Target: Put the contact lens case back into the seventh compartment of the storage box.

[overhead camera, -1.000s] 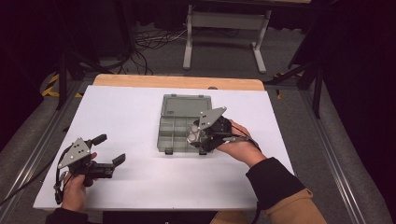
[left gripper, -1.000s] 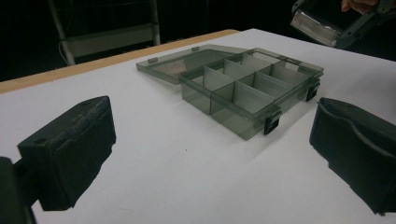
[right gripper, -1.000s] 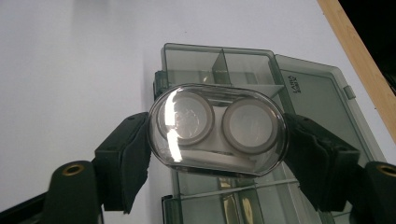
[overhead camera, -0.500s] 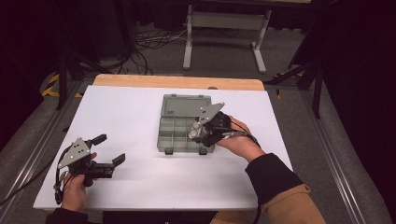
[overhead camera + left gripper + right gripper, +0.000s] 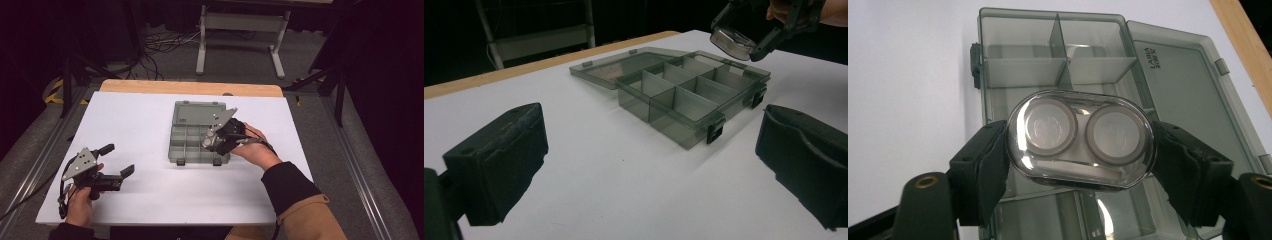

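Clear oval case [image 5: 1080, 140], long axis spanning the clenched right tool [image 5: 1080, 170], over grey organizer [image 5: 998, 75].

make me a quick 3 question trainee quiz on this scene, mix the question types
1. True or false: the left claw is shut on something.
2. What does the right claw hold? A) clear oval case with two round wells B) screwdriver C) cloth
3. Is the lid of the grey compartment box open or closed?

Key: 1 false, it is open with nothing in it. 2 A, the clear oval case. 3 open, lying flat on the white table.
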The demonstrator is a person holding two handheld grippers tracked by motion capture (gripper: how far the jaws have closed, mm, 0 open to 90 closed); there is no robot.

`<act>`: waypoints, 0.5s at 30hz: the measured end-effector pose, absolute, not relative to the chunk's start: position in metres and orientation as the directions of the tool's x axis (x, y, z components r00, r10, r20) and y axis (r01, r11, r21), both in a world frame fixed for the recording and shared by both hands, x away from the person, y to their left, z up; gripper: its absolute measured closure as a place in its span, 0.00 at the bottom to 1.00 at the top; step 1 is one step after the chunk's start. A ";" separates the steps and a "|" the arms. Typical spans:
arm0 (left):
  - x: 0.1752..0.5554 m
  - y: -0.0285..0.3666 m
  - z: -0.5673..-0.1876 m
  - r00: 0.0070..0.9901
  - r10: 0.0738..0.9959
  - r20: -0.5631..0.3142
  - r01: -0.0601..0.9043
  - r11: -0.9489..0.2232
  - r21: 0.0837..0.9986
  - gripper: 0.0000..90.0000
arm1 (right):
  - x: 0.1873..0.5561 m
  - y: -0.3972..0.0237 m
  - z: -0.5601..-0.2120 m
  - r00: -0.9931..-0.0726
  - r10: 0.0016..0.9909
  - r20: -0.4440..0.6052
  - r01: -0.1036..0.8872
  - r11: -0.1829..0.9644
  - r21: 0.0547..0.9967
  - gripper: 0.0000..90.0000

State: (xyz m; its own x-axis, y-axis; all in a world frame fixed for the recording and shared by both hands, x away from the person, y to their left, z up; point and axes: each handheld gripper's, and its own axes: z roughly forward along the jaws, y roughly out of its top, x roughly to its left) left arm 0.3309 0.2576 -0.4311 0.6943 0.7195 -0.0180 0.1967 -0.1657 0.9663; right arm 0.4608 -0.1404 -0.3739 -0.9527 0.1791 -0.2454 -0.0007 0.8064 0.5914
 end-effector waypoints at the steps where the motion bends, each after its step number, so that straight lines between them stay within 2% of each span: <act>1: 0.331 0.258 -0.431 0.694 0.720 -0.019 0.197 -0.165 0.966 0.01 | 0.461 -0.140 -0.375 -0.954 0.177 -0.242 0.002 0.810 0.587 0.29; 15: 0.331 0.258 -0.431 0.693 0.720 -0.017 0.196 -0.166 0.966 0.01 | 0.467 -0.137 -0.386 -0.969 0.131 -0.208 -0.006 0.834 0.551 0.29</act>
State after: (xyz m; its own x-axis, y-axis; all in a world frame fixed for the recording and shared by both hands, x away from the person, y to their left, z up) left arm 0.3308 0.2577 -0.4311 0.6934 0.7203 -0.0169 0.1963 -0.1663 0.9663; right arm 0.4669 -0.1371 -0.3856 -0.9693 0.1309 -0.2082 -0.0056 0.8345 0.5510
